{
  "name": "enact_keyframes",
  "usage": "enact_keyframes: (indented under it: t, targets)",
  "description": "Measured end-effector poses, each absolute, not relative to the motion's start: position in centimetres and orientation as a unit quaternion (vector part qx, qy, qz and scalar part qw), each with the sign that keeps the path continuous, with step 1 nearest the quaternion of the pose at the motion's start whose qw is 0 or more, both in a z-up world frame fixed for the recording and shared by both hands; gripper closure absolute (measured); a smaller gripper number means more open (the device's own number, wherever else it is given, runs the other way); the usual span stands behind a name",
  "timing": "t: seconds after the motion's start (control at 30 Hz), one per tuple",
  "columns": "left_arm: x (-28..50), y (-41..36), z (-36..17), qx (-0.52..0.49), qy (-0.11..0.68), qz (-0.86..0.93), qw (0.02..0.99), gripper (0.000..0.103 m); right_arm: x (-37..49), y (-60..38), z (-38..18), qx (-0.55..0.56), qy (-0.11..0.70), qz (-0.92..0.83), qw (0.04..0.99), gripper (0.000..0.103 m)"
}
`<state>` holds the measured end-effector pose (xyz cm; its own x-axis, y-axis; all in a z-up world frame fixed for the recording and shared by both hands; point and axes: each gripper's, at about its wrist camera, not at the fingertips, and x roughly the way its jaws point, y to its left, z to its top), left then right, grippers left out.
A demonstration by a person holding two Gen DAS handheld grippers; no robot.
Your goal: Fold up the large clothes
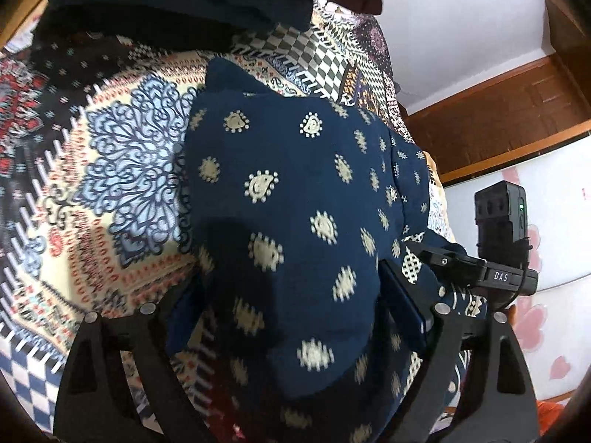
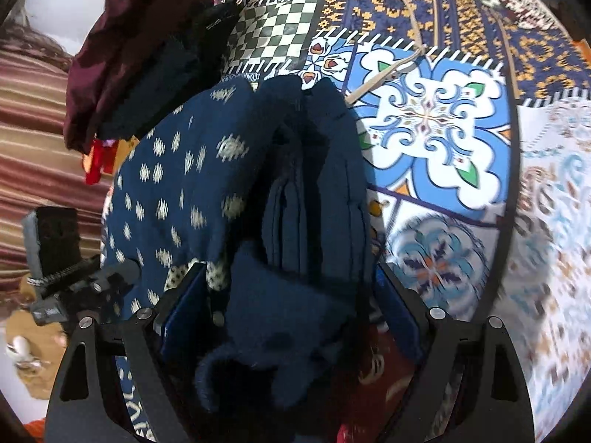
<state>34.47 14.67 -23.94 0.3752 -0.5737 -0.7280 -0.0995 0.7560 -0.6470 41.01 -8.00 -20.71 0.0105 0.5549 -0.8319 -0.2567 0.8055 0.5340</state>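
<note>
Through the left wrist camera, I saw the navy blue cotton garment printed with cream paisley and diamond motifs (image 1: 295, 199) running lengthwise away from me, its long axis stretching from between my fingers up toward the top of the frame. It lay bunched over the patchwork-patterned bedspread (image 1: 92, 170), which showed to its left and above it. The left gripper (image 1: 291, 313) had its jaws spread wide, one on each side of the cloth, and the fabric filled the gap between them. I could not tell whether the pads were pinching it or only flanking it. At the lower right, the other black handheld gripper unit marked DAS (image 1: 495, 258) pressed against the same garment's edge. A white wall with a brown wooden frame (image 1: 495, 110) stood beyond.

Through the right wrist camera, the navy garment (image 2: 236, 184) again ran away from me, folded into stacked layers whose plain reverse formed a ridge down the middle. The right gripper (image 2: 291, 306) also stood wide, blue pads on either side of the thick bundle; again I could not tell whether it gripped. A dark maroon cloth (image 2: 129, 44) lay heaped at the upper left on the bedspread (image 2: 443, 129).
</note>
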Motion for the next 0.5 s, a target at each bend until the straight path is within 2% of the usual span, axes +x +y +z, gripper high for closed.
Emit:
enact_keyframes:
  t: [0.13,0.27,0.37,0.5]
  targets:
    - [35.2,15.0,-25.1,-0.344,0.544,-0.172,0.746,0.014,41.8,-8.0,-21.2,0.143,0.641,0.309,0.688,0.019]
    - [35.4,15.3,-25.5,-0.364,0.545,-0.185,0.732,0.016,42.1,-8.2,-22.1,0.189,0.654,0.327,0.655,0.045]
    - [34.9,15.3,-25.1,-0.359,0.543,-0.187,0.736,0.026,41.8,-8.7,-22.2,0.214,0.657,0.329,0.644,0.064]
    - [33.4,15.4,-23.3,-0.338,0.533,-0.189,0.752,0.043,40.9,-8.5,-20.6,0.21,0.646,0.329,0.656,0.077]
